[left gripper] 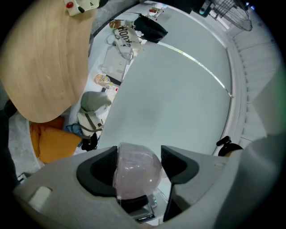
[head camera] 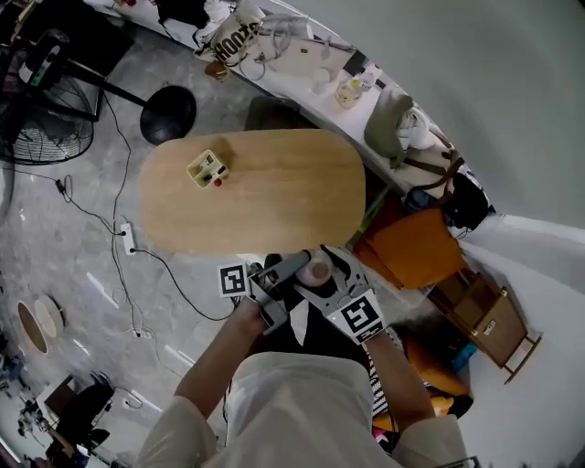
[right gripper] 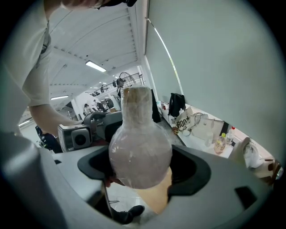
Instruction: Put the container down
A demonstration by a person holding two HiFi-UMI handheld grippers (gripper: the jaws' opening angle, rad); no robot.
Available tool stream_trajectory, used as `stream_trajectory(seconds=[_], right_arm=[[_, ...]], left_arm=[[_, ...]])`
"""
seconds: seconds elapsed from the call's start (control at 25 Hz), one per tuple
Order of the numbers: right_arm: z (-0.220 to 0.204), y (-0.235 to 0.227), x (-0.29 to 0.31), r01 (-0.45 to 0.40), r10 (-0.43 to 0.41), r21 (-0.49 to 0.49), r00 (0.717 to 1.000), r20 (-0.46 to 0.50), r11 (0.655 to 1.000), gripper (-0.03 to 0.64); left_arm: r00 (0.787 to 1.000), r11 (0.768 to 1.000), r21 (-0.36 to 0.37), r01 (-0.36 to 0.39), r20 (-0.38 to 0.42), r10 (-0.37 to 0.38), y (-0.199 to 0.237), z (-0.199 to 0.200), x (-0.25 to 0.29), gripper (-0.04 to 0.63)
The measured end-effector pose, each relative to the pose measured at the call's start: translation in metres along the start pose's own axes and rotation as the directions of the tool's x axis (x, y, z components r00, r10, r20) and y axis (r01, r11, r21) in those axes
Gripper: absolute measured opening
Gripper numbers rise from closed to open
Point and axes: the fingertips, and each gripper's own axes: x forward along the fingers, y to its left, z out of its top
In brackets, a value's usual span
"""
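Note:
A translucent pinkish flask-shaped container (head camera: 317, 269) is held in the air just off the near edge of the oval wooden table (head camera: 274, 196). In the left gripper view its rounded end (left gripper: 137, 172) fills the gap between the jaws, so my left gripper (left gripper: 139, 166) is shut on it. My right gripper (right gripper: 140, 166) is shut on the bulb (right gripper: 140, 154), with the neck pointing away from its camera. From the head view, the left gripper (head camera: 300, 266) and the right gripper (head camera: 327, 274) meet at the container from either side.
A small cream holder (head camera: 207, 169) with a red piece stands at the table's far left, also in the left gripper view (left gripper: 82, 4). Around the table are a fan (head camera: 46, 119), a black round stand base (head camera: 169, 112), floor cables, an orange cushion (head camera: 411, 247) and a cluttered white bench (head camera: 302, 55).

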Motion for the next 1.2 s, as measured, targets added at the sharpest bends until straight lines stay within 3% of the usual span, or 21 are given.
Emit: stream_trajectory(seconds=[0.24, 0.52, 1.2], right_arm=[[-0.044, -0.056, 0.026, -0.062, 0.063, 0.021, 0.997, -0.036, 0.998, 0.387], [-0.107, -0.121, 0.063, -0.072, 0.077, 0.084, 0.995, -0.067, 0.994, 0.387], [-0.25, -0.239, 0.135, 0.012, 0.009, 0.182, 0.994, -0.113, 0.983, 0.387]], left_arm=[[0.996, 0.999, 0.01, -0.046, 0.075, 0.046, 0.061, 0.038, 0.026, 0.299], [0.989, 0.997, 0.003, -0.073, 0.126, 0.072, 0.143, 0.085, 0.051, 0.299], [0.968, 0.984, -0.023, -0.177, 0.176, 0.178, 0.304, 0.159, 0.052, 0.301]])
